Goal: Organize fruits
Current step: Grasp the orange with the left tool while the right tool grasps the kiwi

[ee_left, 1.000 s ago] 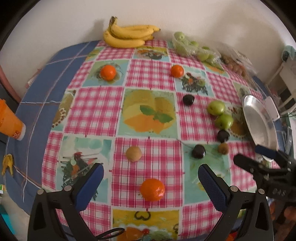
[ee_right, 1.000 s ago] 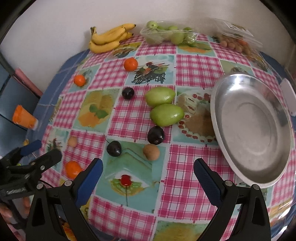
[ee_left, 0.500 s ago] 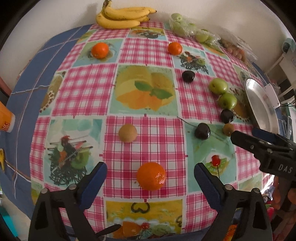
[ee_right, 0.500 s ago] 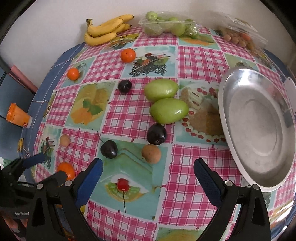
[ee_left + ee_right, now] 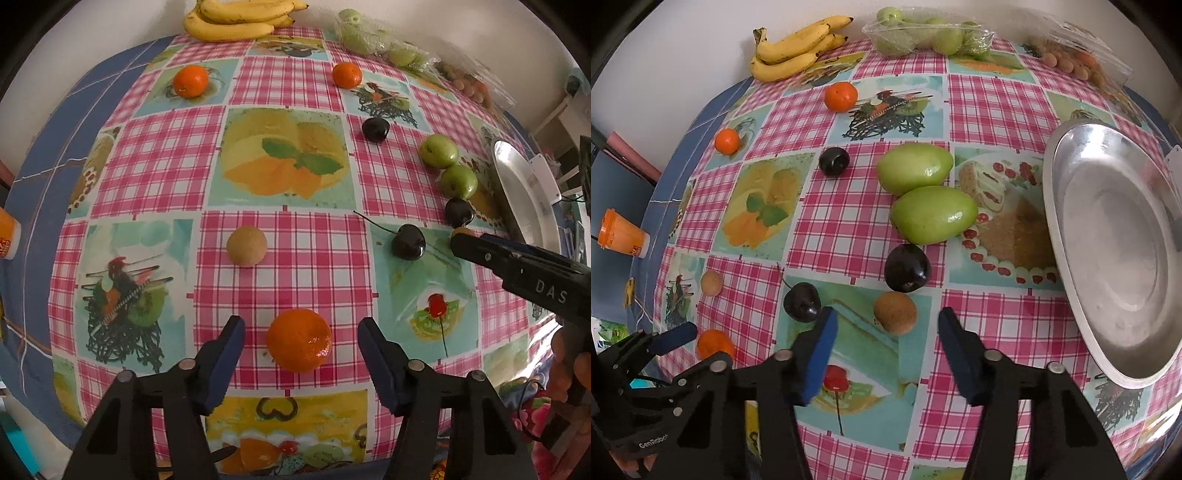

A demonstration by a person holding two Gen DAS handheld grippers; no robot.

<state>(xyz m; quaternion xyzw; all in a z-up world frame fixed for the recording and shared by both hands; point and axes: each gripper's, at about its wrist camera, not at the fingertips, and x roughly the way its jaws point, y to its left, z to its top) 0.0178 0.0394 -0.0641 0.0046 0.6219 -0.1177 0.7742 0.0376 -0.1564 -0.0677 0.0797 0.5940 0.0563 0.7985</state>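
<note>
Both claws, left claw (image 5: 299,334) and right claw (image 5: 884,325), are black, silver-riveted, with blue pads (image 5: 226,360).

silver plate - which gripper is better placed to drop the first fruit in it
Right, likely. The right gripper is open around the brown fruit, with the silver plate just beside it. The left gripper brackets an orange much farther from the plate.

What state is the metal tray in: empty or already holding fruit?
Empty. In the right wrist view the metal tray shows only bare metal inside, and the nearest green fruit lies on the tablecloth beside it.
</note>
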